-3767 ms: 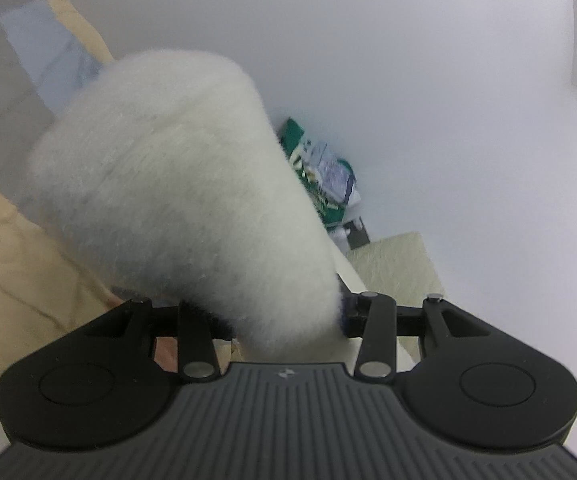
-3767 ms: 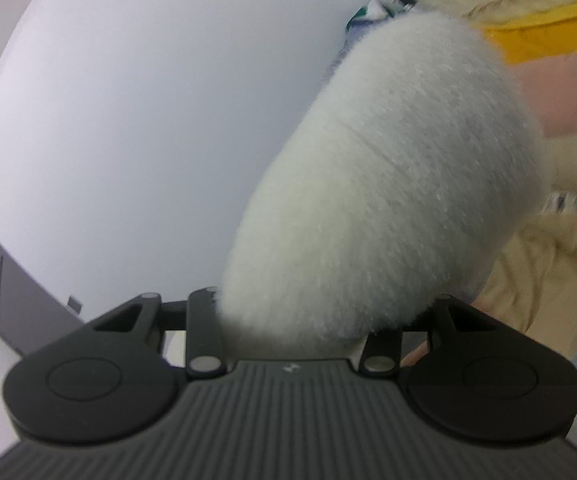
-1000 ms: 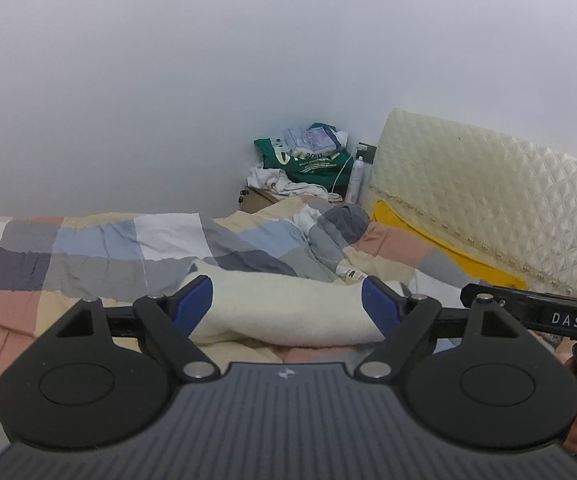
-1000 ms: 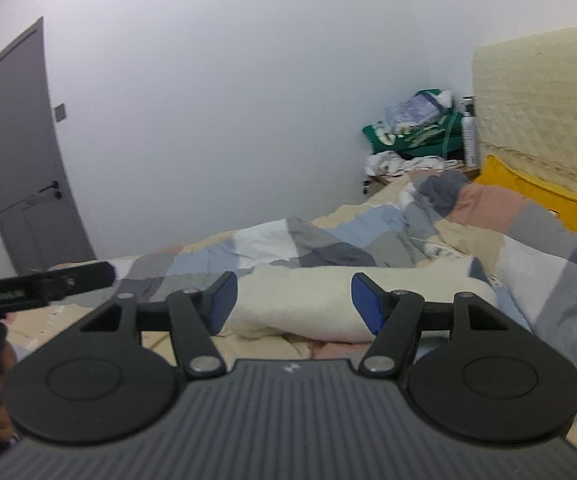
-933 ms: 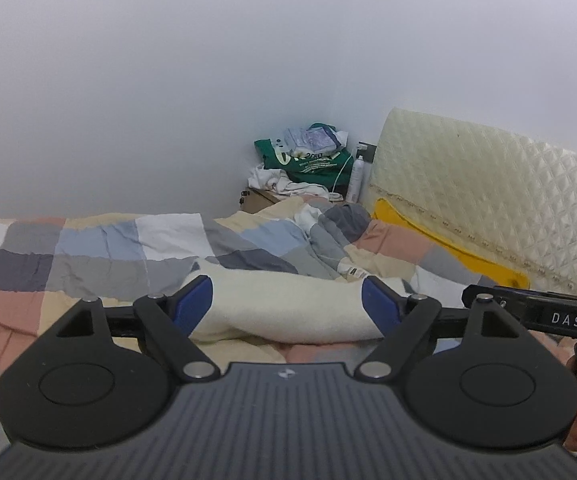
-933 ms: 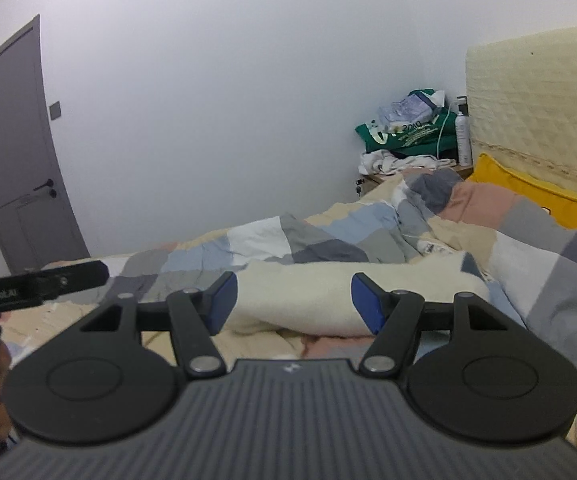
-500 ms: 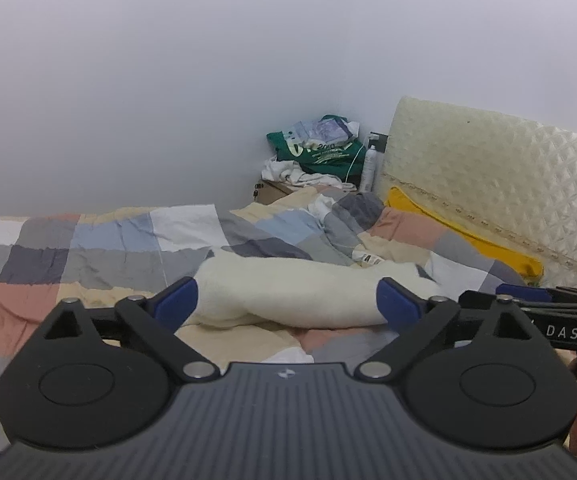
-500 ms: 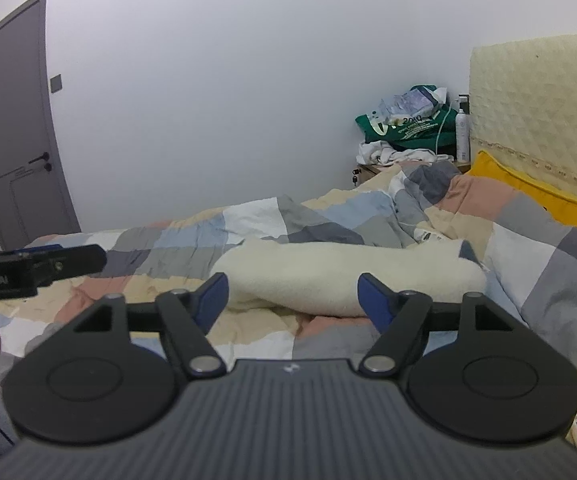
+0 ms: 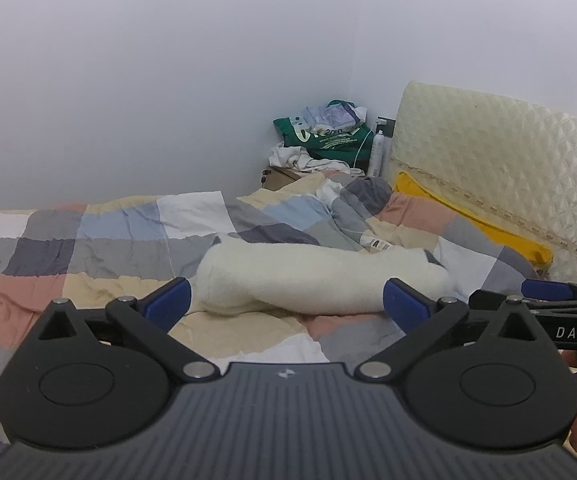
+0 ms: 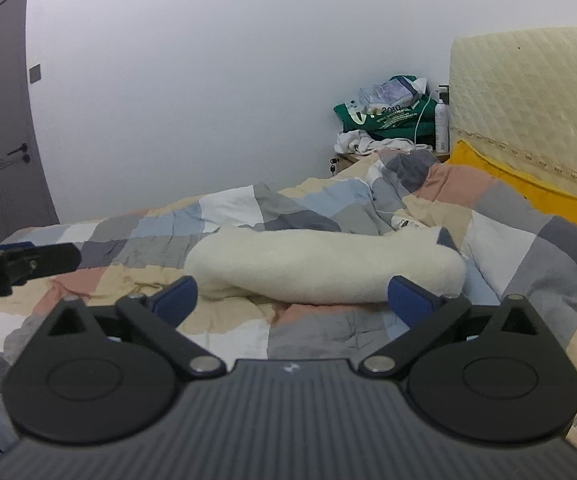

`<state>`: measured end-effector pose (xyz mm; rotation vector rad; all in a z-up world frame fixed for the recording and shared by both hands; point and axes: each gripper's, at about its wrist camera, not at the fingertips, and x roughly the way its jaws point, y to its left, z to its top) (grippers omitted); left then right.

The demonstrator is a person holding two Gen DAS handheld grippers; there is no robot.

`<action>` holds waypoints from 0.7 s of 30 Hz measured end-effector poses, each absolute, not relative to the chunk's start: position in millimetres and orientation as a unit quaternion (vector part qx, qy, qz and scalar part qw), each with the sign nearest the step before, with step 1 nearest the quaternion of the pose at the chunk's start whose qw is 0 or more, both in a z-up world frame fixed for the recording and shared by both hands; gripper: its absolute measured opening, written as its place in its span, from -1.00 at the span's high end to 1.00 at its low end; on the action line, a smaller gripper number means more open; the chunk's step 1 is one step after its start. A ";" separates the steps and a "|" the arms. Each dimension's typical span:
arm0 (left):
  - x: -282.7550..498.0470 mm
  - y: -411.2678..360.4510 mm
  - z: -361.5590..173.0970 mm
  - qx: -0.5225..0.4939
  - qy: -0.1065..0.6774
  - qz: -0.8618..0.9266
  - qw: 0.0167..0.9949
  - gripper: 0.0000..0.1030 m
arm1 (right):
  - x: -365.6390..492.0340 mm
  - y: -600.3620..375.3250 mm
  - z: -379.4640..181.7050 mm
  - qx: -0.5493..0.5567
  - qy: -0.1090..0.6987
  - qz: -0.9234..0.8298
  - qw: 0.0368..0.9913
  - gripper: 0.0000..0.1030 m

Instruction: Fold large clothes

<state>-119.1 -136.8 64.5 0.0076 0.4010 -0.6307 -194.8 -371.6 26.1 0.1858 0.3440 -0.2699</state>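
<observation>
Left wrist view: left gripper (image 9: 286, 304) jaws opening wide, empty; white fleece garment (image 9: 320, 280) folded on checked bed quilt (image 9: 88, 248), just beyond. Right wrist view: right gripper (image 10: 292, 298) jaws opening wide, empty, garment (image 10: 324, 266) lying beyond, untouched.

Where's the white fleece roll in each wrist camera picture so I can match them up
Left wrist: fleece roll lies centre frame on the checked quilt, beyond the blue pads.
Right wrist: fleece roll again centre, on the quilt.
Shared landmark: green bag in the far corner beside the headboard.
</observation>
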 end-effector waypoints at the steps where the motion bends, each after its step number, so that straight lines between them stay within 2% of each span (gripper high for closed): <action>1: -118.6 -136.6 64.9 0.002 0.197 -0.306 0.931 -1.00 | -195.4 -371.7 26.0 0.092 0.170 -0.134 0.972 -1.00; 21: -119.4 -135.1 64.2 0.005 0.201 -0.305 0.931 -1.00 | -196.2 -371.6 25.0 0.096 0.177 -0.134 0.970 -1.00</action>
